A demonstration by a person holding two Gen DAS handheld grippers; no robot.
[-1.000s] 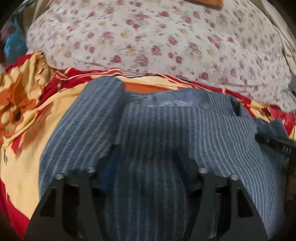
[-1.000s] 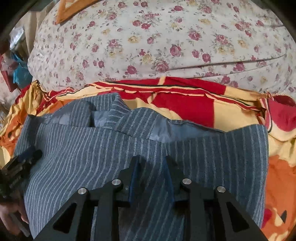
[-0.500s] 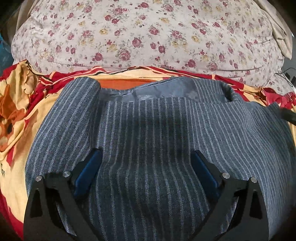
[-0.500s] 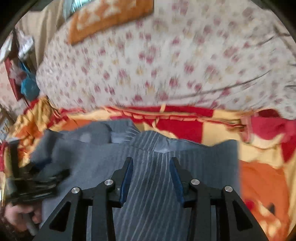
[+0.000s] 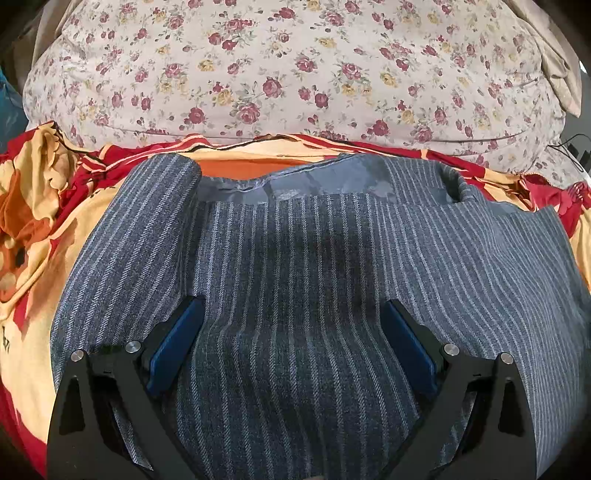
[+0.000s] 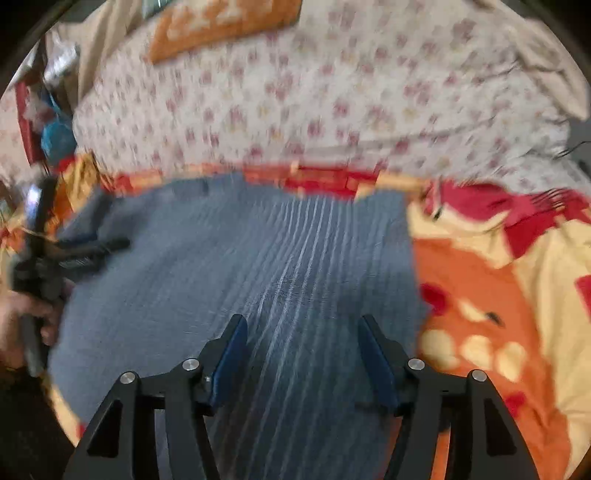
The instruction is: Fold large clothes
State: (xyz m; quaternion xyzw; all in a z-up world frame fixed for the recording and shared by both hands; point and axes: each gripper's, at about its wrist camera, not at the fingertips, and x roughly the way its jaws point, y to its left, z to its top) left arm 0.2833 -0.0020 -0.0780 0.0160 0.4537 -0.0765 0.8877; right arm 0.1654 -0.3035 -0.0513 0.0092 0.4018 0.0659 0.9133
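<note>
Right wrist view is motion-blurred, so stripes on the grey pinstriped garment [image 6: 236,280] smear and its upper edge is hard to trace; the left gripper [image 6: 92,245] shows only as a dark shape at left edge of frame w/ a hand [image 6: 22,325] on its handle, partly cut off. In left wrist view the garment [image 5: 303,280] runs off bottom and lower right of frame, so its near hem is hidden; the right gripper isn't visible there. Garment lies flat on a red, orange and yellow blanket [image 5: 33,206], filling the centre and lower part of both frames, w/ a paler grey lining band [image 5: 317,181] showing along its top edge and one rolled fold at upper left. Left gripper [image 5: 291,332]: jaws spread wide apart, blue pads [image 5: 177,339] either side of a bare patch of cloth, nothing pinched; tips probably rest on or just above the fabric (can't tell which). Right gripper [image 6: 303,347]: jaws opening, about halfway apart, cloth visible between them but not clamped. Edges: garment's right edge in right wrist view runs straight down beside the blanket, w/ open blanket [image 6: 498,295] to the right of it. Beyond the top edge, a strip of blanket, then a floral quilt [image 5: 295,66] bulks across upper frame. At upper left of right wrist view, an orange patterned item [image 6: 221,22] lies on the quilt, blurred.
</note>
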